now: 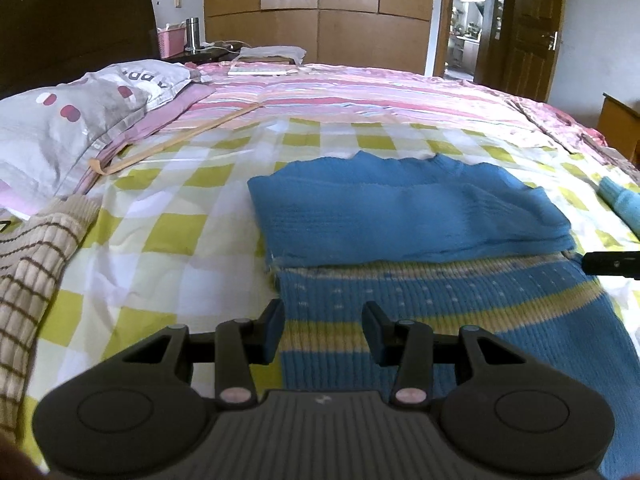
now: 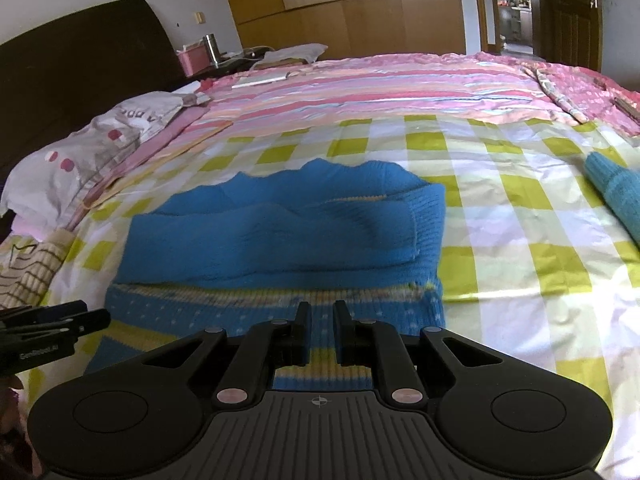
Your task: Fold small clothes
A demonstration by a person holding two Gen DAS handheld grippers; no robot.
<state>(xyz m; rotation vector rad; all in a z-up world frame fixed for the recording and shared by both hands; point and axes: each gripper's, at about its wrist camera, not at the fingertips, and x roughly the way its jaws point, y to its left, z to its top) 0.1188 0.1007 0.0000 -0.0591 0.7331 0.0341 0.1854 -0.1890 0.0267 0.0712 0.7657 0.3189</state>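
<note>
left gripper (image 1: 324, 332): fingers spread, holding nothing.
right gripper (image 2: 321, 334): fingers narrowly apart, empty.
blue ribbed knit sweater with yellow stripes (image 2: 280, 232): partly folded on green-checked bedsheet (image 2: 520, 216), beneath and ahead of both fingertips.

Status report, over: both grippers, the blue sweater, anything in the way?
Left gripper open, right gripper narrowly open, both empty over the striped hem. Blue sweater half folded on checked sheet. Nothing blocking; beige sweater off left.
</note>
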